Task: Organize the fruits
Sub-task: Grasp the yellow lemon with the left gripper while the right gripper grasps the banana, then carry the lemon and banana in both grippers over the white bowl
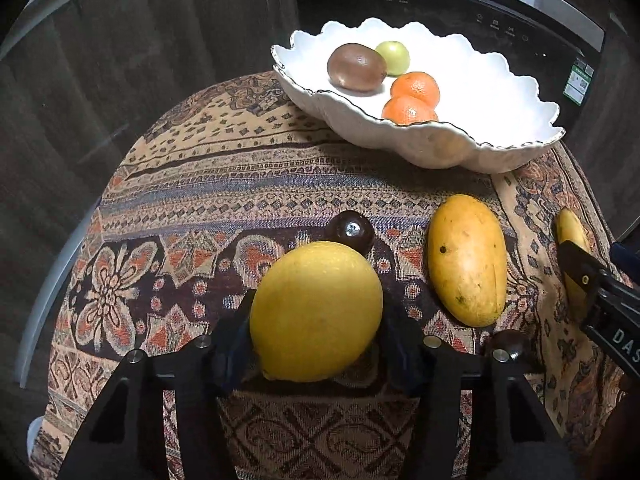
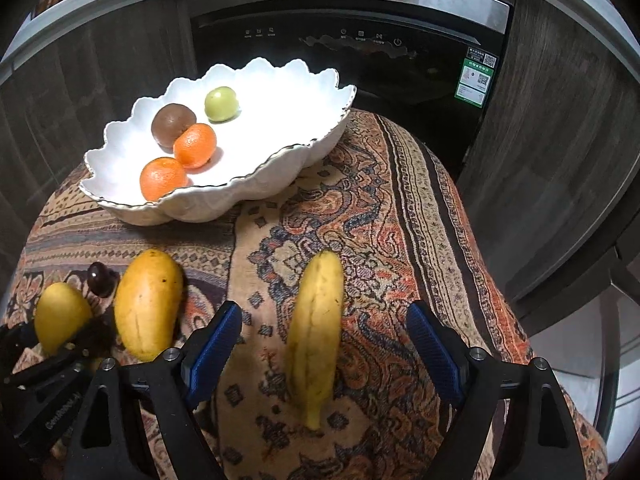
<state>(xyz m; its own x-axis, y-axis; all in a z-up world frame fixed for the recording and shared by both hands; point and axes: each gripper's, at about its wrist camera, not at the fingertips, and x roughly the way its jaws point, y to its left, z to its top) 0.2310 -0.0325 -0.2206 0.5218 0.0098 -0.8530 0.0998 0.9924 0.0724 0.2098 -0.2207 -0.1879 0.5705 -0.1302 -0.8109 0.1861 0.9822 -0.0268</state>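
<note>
My left gripper (image 1: 317, 298) is shut on a yellow lemon (image 1: 316, 312) that rests on the patterned cloth, with a pad against each of its sides. My right gripper (image 2: 324, 308) is open and straddles a banana (image 2: 316, 340) lying lengthwise, with a gap on both sides. A yellow mango (image 1: 466, 260) lies between the two fruits. At the back stands a white scalloped bowl (image 1: 440, 148) holding a kiwi (image 1: 356, 67), a green fruit (image 1: 394, 57) and two oranges (image 1: 414, 88). The right wrist view shows the lemon (image 2: 60, 316) at far left.
A dark round fruit (image 1: 352, 232) sits just behind the lemon, another (image 1: 508, 344) near the mango's front end. The small round table drops off on all sides under the cloth (image 2: 400, 220). A black appliance front (image 2: 360, 60) stands close behind the bowl.
</note>
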